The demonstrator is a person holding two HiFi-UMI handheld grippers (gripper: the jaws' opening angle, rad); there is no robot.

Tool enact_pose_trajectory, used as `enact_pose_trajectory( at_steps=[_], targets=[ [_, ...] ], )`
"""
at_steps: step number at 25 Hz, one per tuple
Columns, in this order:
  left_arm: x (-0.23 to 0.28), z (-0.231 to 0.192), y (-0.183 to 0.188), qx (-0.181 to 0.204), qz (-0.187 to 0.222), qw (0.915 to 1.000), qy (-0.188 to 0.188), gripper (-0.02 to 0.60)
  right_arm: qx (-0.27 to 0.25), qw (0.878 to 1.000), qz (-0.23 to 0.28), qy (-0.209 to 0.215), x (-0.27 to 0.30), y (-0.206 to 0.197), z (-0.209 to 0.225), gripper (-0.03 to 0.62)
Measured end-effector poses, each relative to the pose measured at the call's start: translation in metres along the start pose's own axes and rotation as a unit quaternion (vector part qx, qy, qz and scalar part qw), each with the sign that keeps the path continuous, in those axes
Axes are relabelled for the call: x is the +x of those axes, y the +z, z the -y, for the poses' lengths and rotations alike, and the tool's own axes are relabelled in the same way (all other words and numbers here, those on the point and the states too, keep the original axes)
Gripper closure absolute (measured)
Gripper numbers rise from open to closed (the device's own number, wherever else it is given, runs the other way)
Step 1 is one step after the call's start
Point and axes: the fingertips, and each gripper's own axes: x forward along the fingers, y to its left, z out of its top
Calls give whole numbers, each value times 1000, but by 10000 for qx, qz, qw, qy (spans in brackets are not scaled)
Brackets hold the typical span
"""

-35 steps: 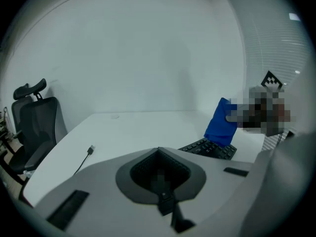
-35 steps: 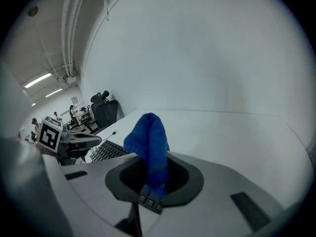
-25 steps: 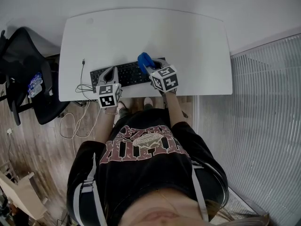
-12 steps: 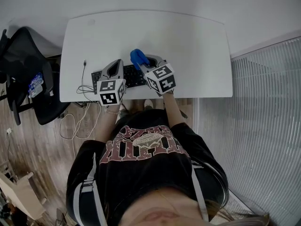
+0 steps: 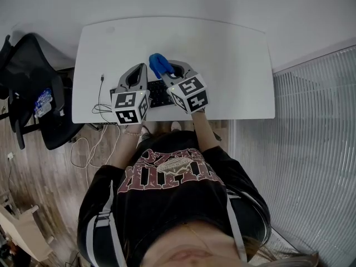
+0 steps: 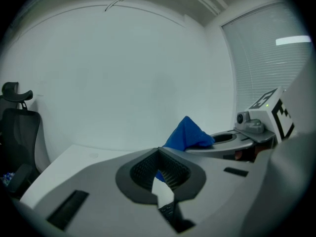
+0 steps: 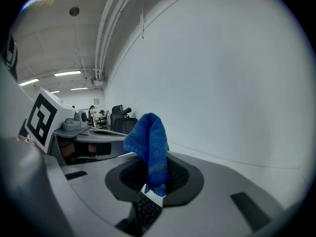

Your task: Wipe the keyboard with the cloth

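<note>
- The keyboard point(image 5: 157, 92) lies long axis left to right, along the near edge of the white surface point(image 5: 222, 54). Both grippers cover most of it, and only a dark strip shows between them.
- The right tongs point(image 5: 171, 71) are pinching the blue cloth point(image 5: 158, 64) at about its middle.
- In the right gripper view the cloth point(image 7: 148, 137) stands upright out of the right tongs point(image 7: 157, 174). It is folded over at the top, and a short end hangs below the pinch above the keys.
- From the head view, the free part of the cloth points away from the person and slightly left, over the far edge of the keyboard.
- The left tongs point(image 5: 138, 70) are pressed together at the tips with nothing between them. They hover over the left half of the keyboard, just beside the right gripper.
- In the left gripper view the cloth point(image 6: 187, 135) rises beyond the tips of the left tongs point(image 6: 159, 154), apart from them.
- A thin cable point(image 5: 100, 93) trails off the near-left edge of the surface.
- A black chair point(image 5: 33, 88) stands to the left, well apart from the keyboard.
- A ribbed panel point(image 5: 311, 138) runs along the right.
</note>
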Motion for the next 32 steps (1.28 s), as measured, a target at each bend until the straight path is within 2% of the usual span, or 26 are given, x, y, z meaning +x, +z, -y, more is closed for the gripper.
enact_pose_trajectory(
  at_steps=[11, 17, 32],
  targets=[
    [-11, 3, 61, 285, 530, 9982, -20, 546, -251, 9982, 514, -174, -5, 54, -7, 530],
    [-15, 3, 82, 347, 751, 9966, -13, 546, -303, 9963, 710, -365, -5, 78, 0, 530],
    [-8, 1, 99, 513, 879, 9948, -20, 546, -362, 9945, 868, -463, -2, 97, 7, 530]
  ],
)
